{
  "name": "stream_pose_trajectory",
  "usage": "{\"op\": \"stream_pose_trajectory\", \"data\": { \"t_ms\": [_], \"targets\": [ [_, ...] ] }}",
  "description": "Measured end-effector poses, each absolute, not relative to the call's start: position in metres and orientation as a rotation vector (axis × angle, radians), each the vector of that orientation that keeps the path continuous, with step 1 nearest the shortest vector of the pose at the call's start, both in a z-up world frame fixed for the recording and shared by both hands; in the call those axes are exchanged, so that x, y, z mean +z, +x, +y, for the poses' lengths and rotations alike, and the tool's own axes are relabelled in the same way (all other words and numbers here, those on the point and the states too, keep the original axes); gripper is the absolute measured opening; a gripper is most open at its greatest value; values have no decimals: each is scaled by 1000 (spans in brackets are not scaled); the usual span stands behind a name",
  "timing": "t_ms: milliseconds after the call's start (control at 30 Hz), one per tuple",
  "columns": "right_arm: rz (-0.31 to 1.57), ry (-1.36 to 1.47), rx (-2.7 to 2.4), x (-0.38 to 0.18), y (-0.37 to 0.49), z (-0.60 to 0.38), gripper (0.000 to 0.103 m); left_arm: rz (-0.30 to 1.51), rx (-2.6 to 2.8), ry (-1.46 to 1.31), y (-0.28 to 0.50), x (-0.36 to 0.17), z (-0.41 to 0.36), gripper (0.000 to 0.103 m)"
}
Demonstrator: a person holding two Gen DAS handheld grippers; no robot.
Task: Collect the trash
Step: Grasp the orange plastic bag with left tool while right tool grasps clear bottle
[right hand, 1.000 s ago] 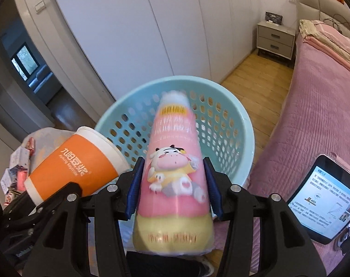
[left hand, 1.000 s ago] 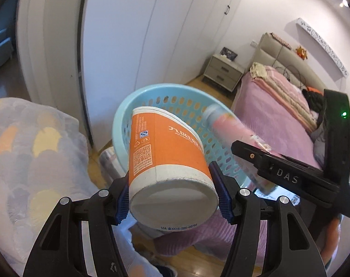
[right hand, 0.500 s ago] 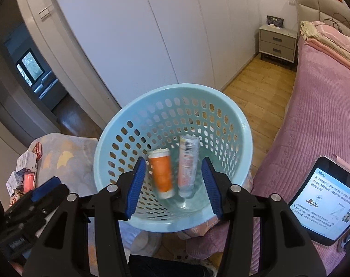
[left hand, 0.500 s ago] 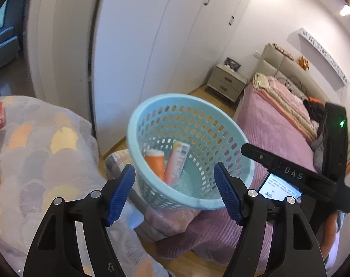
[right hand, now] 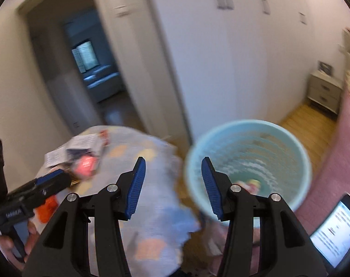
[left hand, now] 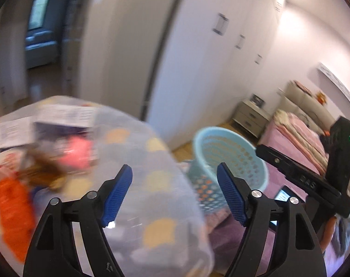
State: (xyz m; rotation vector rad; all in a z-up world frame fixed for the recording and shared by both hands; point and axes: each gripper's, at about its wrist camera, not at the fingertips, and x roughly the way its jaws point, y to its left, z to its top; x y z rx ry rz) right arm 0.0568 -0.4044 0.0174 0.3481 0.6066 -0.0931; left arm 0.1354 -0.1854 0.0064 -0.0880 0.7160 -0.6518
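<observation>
Pale-blue plastic basket (right hand: 290, 143), round and pierced with rows of holes, seen blurred to the right of the right gripper (right hand: 173, 185), its near rim just behind the right finger. Blurred pink and yellow trash (right hand: 251, 184) low inside it. In the left wrist view, same basket (left hand: 241, 159) beyond and right of the left gripper (left hand: 175, 191). Blurred litter pile (left hand: 48, 143), white cartons, a pink piece and an orange one, on a grey patterned cover (left hand: 156, 180), left of and beyond the left fingers. Left fingers spread wide, just been opening, nothing between them. Right fingers apart at a middling gap, also holding nothing.
</observation>
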Motion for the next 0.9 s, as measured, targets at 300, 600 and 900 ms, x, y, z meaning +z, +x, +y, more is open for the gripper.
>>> {"op": "stream_pose_trajectory", "data": {
  "t_ms": [300, 600, 900],
  "targets": [
    [694, 227, 160, -3, 98, -290, 47, 731, -309, -118, 132, -8, -47, 82],
    [788, 159, 250, -36, 127, -225, 67, 831, -279, -214, 154, -45, 1, 82],
    [868, 119, 255, -53, 128, -212, 68, 894, -227, -151, 166, -70, -11, 59]
  ]
}}
